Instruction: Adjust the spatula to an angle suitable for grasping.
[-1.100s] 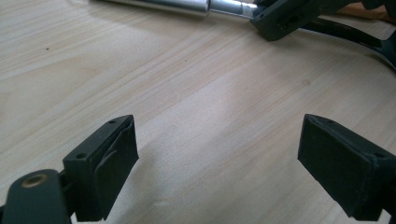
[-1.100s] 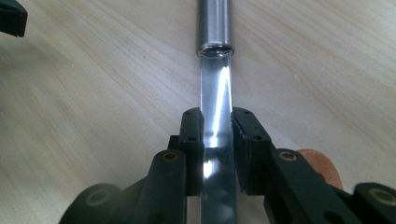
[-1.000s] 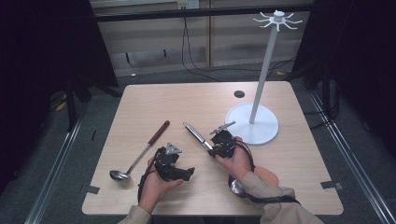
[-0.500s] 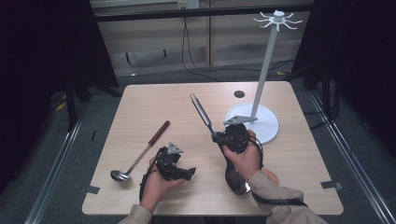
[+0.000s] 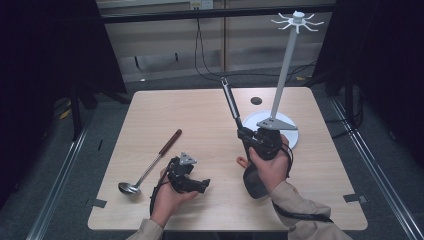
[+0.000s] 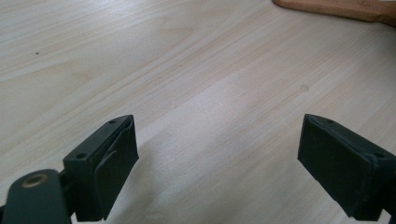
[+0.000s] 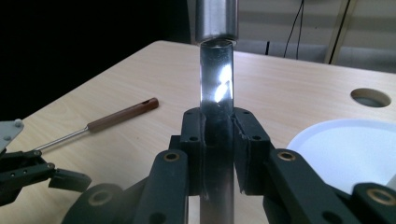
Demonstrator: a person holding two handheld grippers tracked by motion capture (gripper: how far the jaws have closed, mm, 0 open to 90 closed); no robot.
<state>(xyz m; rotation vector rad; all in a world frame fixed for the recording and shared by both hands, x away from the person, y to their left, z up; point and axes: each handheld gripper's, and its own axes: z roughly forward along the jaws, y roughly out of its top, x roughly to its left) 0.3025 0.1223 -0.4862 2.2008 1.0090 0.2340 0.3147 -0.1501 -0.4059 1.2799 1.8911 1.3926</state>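
Right, I'm working off the white rack (image 5: 283,80): the table (image 5: 200,115) carries its base, and my right gripper (image 5: 250,136) just beside it is clamped on a steel utensil (image 5: 230,101), handle up. Hanging isn't done yet. Well left, the ladle (image 5: 150,167) lies untouched; my left gripper (image 5: 199,186) rests nearby, jaws apart.

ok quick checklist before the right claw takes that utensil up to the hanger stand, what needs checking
1. Grip: right claw shut on the metal utensil shaft, pads on both sides: ok.
2. Utensil off the table, handle pointing up: ok.
3. Hanging hole at the handle end: cannot tell.
4. Hanger stand upright on its white base, hooks bare: ok.
5. Left claw open, low over the table, away from the stand: ok.
6. Ladle lying apart at the left: ok.
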